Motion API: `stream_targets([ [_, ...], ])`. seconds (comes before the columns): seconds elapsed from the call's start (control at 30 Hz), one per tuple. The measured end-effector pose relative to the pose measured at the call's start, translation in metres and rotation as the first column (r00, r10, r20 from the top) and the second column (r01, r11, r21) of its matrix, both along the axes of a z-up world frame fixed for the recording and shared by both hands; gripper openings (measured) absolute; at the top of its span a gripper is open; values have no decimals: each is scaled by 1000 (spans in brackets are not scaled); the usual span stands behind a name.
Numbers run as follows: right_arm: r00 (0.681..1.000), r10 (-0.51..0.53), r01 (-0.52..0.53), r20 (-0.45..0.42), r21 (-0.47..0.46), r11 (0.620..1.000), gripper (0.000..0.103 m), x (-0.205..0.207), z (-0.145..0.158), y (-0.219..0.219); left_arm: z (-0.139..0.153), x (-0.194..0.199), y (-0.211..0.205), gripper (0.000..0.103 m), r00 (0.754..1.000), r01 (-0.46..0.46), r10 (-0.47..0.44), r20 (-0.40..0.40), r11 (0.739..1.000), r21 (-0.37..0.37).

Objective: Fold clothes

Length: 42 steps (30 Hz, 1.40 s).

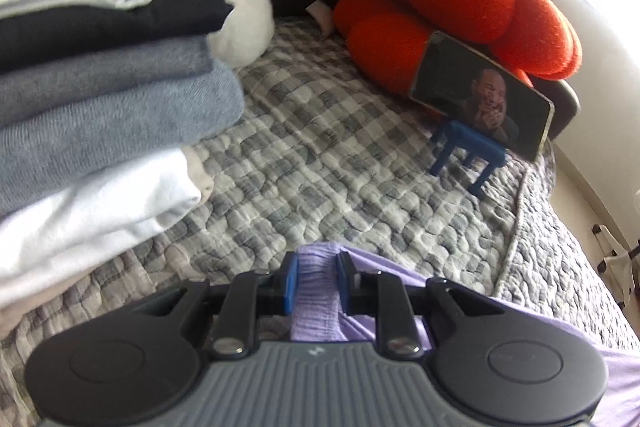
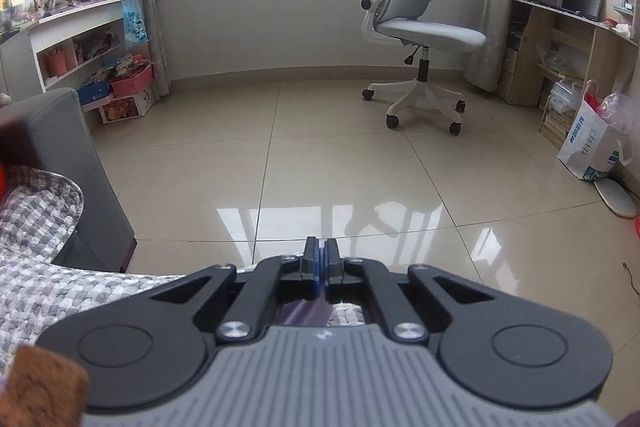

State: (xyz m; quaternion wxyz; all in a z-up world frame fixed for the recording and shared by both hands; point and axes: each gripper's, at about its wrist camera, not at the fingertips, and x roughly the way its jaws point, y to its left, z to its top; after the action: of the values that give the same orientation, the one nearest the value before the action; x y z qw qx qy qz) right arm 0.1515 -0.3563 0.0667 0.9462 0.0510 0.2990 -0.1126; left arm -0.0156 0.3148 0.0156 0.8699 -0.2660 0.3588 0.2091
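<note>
My left gripper [image 1: 317, 277] is shut on a bunched fold of a lilac garment [image 1: 320, 307], low over the checked quilt [image 1: 320, 147]. The garment trails off to the right under the gripper body. A stack of folded clothes [image 1: 100, 87], white, black, grey-blue and white, stands at the left, close to the gripper. My right gripper [image 2: 321, 259] points out over the tiled floor [image 2: 340, 155] with its jaws pressed together. A dark purple strip of cloth [image 2: 304, 311] shows behind its fingers; whether it is pinched I cannot tell.
An orange plush toy [image 1: 460, 11] and a phone [image 1: 480, 95] on a blue stand [image 1: 468, 151] sit at the back right of the quilt. A white plush [image 1: 244, 15] lies behind the stack. In the right wrist view, an office chair [image 2: 416, 27], shelves and a paper bag [image 2: 592, 147] stand around the floor.
</note>
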Motion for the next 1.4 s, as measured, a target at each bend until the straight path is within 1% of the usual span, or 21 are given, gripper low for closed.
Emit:
stream_targets([
  [0.17, 1000, -4, 4, 5, -3, 1000, 1, -10, 5, 0, 5, -6, 3, 20, 1000, -5, 5, 24, 1000, -9],
  [0.3, 999, 19, -20, 33, 3, 1000, 1, -30, 30, -4, 1, -7, 9, 20, 1000, 4, -3, 24, 999, -48],
  [0.43, 999, 33, -33, 5, 10, 999, 1, -38, 42, -9, -3, -2, 10, 21, 1000, 12, -11, 13, 999, -53],
  [0.47, 999, 32, -32, -11, 2, 999, 1, -37, 40, -10, -4, 1, 8, 21, 1000, 16, -16, 5, 999, -34],
  [0.53, 997, 28, -29, -69, -17, 999, 1, -22, 20, -12, -8, 8, 1, 21, 999, 29, -29, -14, 999, 13],
  [0.63, 989, 14, -21, -151, -43, 999, 1, 1, -13, -16, -14, 16, -13, 21, 998, 57, -55, -44, 997, 55],
  [0.7, 983, 12, -19, -186, -34, 999, 1, 14, -41, -17, -15, 16, -17, 21, 997, 59, -55, -50, 995, 82],
  [0.73, 979, 7, -13, -206, -31, 999, 1, 19, -52, -17, -14, 15, -17, 22, 997, 56, -52, -49, 995, 84],
  [0.83, 973, 41, -48, -226, -25, 999, 2, 24, -68, -9, -13, 16, -14, 24, 997, 57, -53, -56, 996, 69],
  [0.87, 971, 52, -59, -233, -23, 998, 3, 26, -73, -7, -13, 16, -14, 27, 996, 65, -61, -59, 996, 64],
  [0.9, 970, 54, -71, -236, -66, 995, 4, 24, -72, 0, -12, 16, -13, 31, 996, 73, -70, -61, 996, 59],
  [0.97, 969, 55, -95, -242, -157, 983, 22, 19, -68, 13, -10, 13, -12, 56, 995, 89, -87, -56, 995, 39],
  [1.0, 968, 55, -107, -245, -202, 974, 27, 16, -66, 19, -9, 12, -12, 59, 994, 97, -95, -53, 995, 29],
  [1.03, 973, 78, -134, -218, -251, 959, 34, 10, -59, 29, -8, 10, -12, 63, 994, 99, -97, -49, 995, 28],
  [1.07, 975, 123, -173, -185, -282, 944, 37, 3, -50, 40, -7, 8, -13, 63, 994, 99, -98, -46, 995, 30],
  [1.1, 961, 219, -258, -169, -260, 931, 37, -6, -43, 59, -6, 5, -14, 63, 995, 96, -95, -44, 995, 36],
  [1.13, 937, 316, -345, -152, -237, 908, 37, -14, -36, 78, -5, 2, -15, 63, 995, 90, -88, -41, 995, 41],
  [1.2, 860, 498, -510, -111, -195, 838, 37, -31, -22, 116, -4, -7, -16, 64, 997, 68, -67, -32, 997, 30],
  [1.23, 814, 567, -580, -123, -184, 793, 37, -35, -23, 135, -3, -11, -16, 64, 998, 58, -57, -26, 998, 18],
  [1.3, 708, 691, -707, -148, -160, 689, 37, -42, -26, 174, -3, -17, -16, 64, 998, 53, -53, -14, 999, -1],
  [1.4, 512, 840, -859, -179, -118, 498, 37, -53, -32, 232, -2, -22, -18, 64, 998, 62, -61, -14, 998, 28],
])
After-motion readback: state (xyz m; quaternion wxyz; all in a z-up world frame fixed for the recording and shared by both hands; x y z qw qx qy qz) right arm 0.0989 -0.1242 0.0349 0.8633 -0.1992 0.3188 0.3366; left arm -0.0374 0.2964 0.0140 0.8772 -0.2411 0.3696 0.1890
